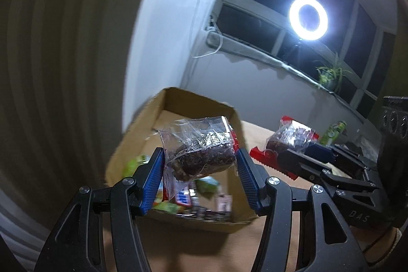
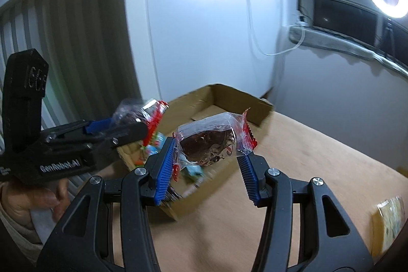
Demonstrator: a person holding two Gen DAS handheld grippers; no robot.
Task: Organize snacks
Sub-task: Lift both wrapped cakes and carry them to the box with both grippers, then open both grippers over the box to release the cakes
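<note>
My left gripper (image 1: 200, 161) is shut on a clear-wrapped chocolate cake (image 1: 204, 157) with a red edge, held above an open cardboard box (image 1: 132, 144) with several snack packets (image 1: 188, 198) inside. My right gripper (image 2: 206, 157) is shut on a second wrapped chocolate cake (image 2: 207, 145) of the same kind, held over the box's near right side (image 2: 221, 170). In the left wrist view, the right gripper (image 1: 288, 157) and its cake (image 1: 290, 139) are to the right of the box. In the right wrist view, the left gripper (image 2: 137, 129) and its cake (image 2: 137, 116) are over the box's left side.
The box stands on a wooden table (image 2: 318, 170) against a white wall. A yellow snack packet (image 2: 389, 223) lies at the table's right edge. A green can (image 1: 334, 133) and dark items stand at the back right. A ring light (image 1: 308, 18) shines before a window.
</note>
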